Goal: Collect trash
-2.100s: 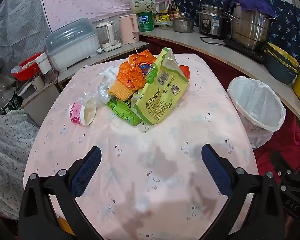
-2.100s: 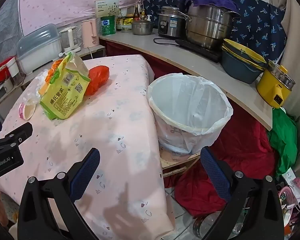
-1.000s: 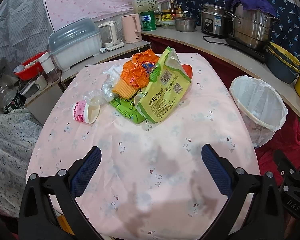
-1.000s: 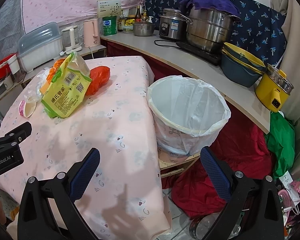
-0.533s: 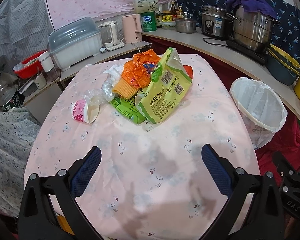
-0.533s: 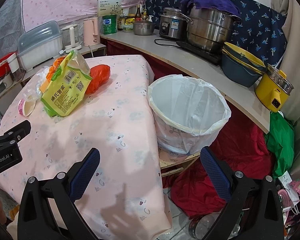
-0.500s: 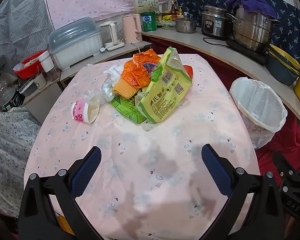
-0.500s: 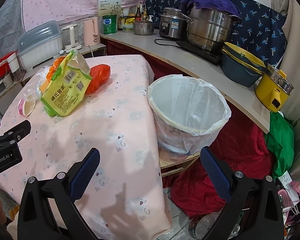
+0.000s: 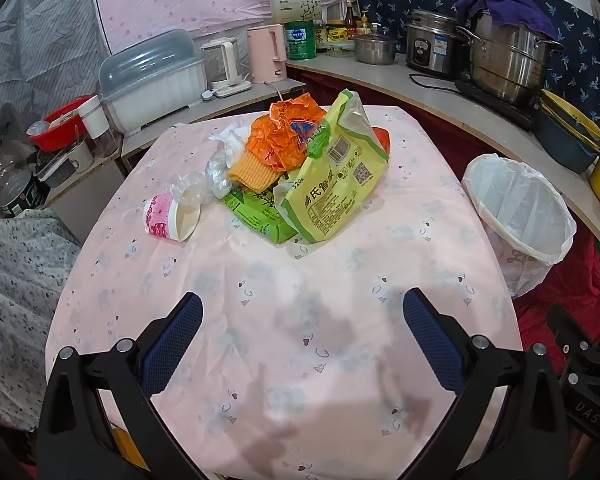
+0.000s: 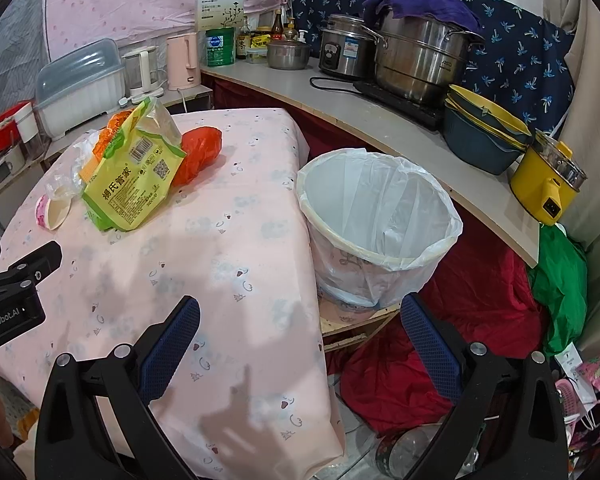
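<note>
A heap of trash lies on the pink tablecloth (image 9: 300, 320): a yellow-green food bag (image 9: 332, 184) (image 10: 134, 184), an orange wrapper (image 9: 284, 136), a green packet (image 9: 256, 212), clear plastic (image 9: 216, 168), a red bag (image 10: 200, 152) and a tipped pink paper cup (image 9: 168, 220) (image 10: 52, 210). A white-lined trash bin (image 9: 520, 216) (image 10: 380, 216) stands off the table's right edge. My left gripper (image 9: 302, 328) hovers open over the near table, well short of the heap. My right gripper (image 10: 300, 328) is open above the table's right edge, in front of the bin. Both hold nothing.
A curved counter (image 10: 380, 120) behind the bin carries steel pots, a rice cooker, stacked bowls and a yellow pot (image 10: 548, 180). A dish box (image 9: 152, 80), kettles and a red bowl sit at the back left. Red and green cloth (image 10: 480, 300) lies on the floor.
Both views have shifted only slightly; the heap and bin sit a little differently in frame. Both grippers stayed open and nothing was picked up.
</note>
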Demonstrator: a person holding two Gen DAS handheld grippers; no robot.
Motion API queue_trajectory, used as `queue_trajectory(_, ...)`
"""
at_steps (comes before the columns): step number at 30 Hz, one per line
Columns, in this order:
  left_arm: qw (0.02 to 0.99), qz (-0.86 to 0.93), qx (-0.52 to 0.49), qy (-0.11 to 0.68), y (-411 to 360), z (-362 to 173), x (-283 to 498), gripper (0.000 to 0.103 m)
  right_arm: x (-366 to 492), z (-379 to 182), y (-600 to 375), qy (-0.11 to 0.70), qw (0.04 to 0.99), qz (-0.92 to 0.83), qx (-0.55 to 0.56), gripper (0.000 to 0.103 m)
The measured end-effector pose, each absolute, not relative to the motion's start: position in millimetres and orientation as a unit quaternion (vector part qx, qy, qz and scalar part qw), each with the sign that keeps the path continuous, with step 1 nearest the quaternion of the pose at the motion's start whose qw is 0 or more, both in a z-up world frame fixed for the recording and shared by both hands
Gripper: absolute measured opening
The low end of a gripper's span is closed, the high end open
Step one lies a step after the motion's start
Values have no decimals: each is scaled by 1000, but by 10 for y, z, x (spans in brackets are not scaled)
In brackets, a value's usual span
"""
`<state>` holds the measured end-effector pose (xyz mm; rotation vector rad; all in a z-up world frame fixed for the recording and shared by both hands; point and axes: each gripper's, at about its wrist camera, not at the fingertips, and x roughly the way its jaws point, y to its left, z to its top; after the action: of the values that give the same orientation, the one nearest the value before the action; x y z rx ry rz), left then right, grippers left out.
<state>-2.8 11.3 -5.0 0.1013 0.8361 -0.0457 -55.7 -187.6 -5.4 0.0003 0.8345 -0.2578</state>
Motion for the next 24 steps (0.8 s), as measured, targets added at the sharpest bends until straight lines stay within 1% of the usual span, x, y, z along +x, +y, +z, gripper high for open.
queue_trajectory(24,912,-24,46,408,117,-84,-44,96,-560,-59,-1864,405,906,-125,-1,96)
